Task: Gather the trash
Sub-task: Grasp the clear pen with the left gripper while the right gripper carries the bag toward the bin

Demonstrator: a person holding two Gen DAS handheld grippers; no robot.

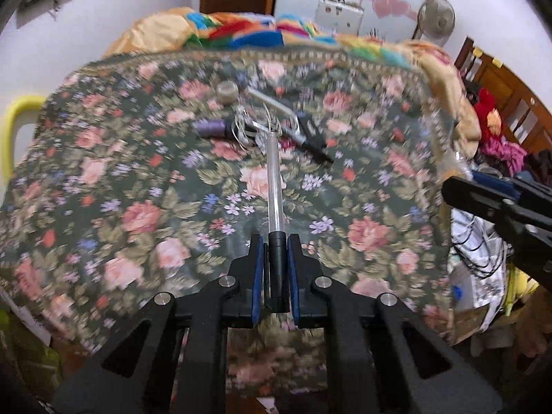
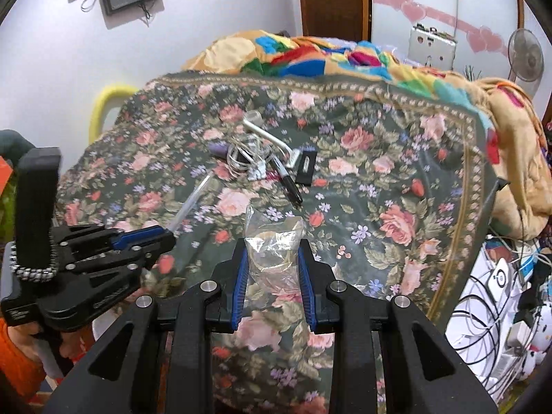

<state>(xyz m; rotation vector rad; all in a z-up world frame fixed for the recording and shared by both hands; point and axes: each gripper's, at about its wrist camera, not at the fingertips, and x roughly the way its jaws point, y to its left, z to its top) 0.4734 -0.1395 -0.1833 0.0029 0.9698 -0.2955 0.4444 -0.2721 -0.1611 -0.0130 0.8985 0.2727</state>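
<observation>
My left gripper is shut on the black end of a clear pen, which points out over the floral cloth. The same pen shows in the right wrist view, held by the left gripper. My right gripper is shut on a clear plastic bag holding a yellowish ring. Farther on the cloth lies a pile: a tangled white cable, a black marker, a purple spool, a white razor, a tape roll.
A colourful patchwork blanket is heaped at the far end of the bed. A yellow chair back stands at the left. Cables and clutter lie to the right of the bed. A fan stands at the far right.
</observation>
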